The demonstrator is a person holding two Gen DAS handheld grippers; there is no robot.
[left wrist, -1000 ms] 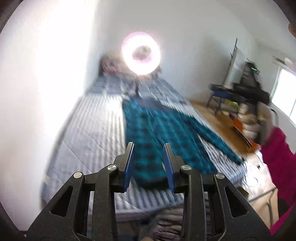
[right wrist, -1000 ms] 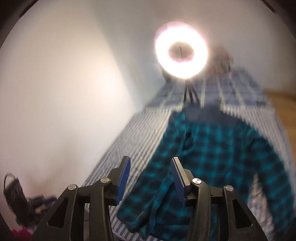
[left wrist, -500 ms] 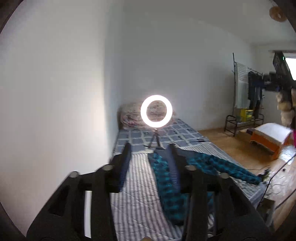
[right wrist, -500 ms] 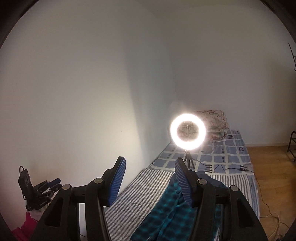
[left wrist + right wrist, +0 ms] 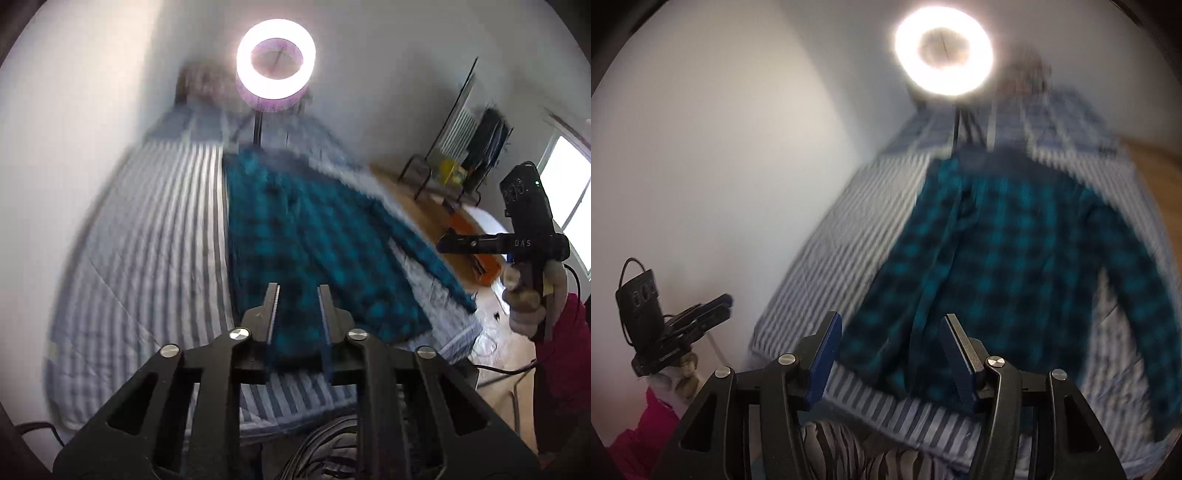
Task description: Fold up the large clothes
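One shirt (image 5: 317,236), teal and black check, lies spread flat on one bed (image 5: 140,236) with a blue-and-white striped cover. Its hem lies near the bed's near edge, its collar toward the far end. One sleeve runs out along the bed's floor-side edge and ends at the near corner; the other sleeve appears folded in over the body, though blur leaves this uncertain.

One ring light (image 5: 276,68) on a stand sits on the bed beyond the collar. Bare striped cover lies open between the shirt and the wall.

Two tongs in view. The left tongs (image 5: 297,293) hang above the hem, their jaws a narrow gap apart and closing, with nothing between them. The right tongs (image 5: 890,325) hang over the near edge of the shirt, jaws standing well apart and holding nothing. A hand (image 5: 524,295) grips the right tongs' handle, over the floor beside the bed.

No containers seen.
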